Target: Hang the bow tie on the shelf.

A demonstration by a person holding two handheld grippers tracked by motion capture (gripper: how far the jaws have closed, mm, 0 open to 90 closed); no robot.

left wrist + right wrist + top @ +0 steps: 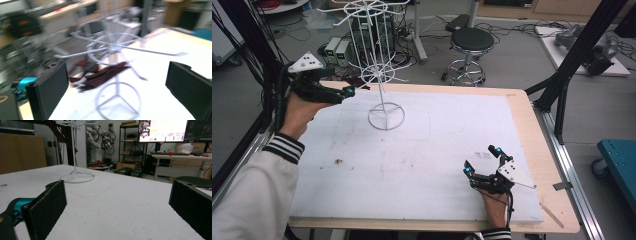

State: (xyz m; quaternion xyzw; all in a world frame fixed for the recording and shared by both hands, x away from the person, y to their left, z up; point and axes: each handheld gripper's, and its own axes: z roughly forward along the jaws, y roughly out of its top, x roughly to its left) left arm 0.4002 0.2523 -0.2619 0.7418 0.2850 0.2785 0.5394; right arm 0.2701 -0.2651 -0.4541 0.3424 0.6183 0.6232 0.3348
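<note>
White wire rack (pixel 113 50) beyond parted jaws

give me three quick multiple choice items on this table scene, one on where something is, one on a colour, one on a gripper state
1. Where does the wire rack stand?
A. far left part of the table
B. near right corner
C. on the stool

2. What colour is the rack?
A. black
B. white
C. red

3. How do the right gripper's jaws stand?
A. shut on the rack
B. shut on nothing
C. open, holding nothing

Answers: 1 A, its ring base sits on the white table top toward the far left. 2 B, its wires are white. 3 C, the right gripper view shows a wide gap between the pads.
</note>
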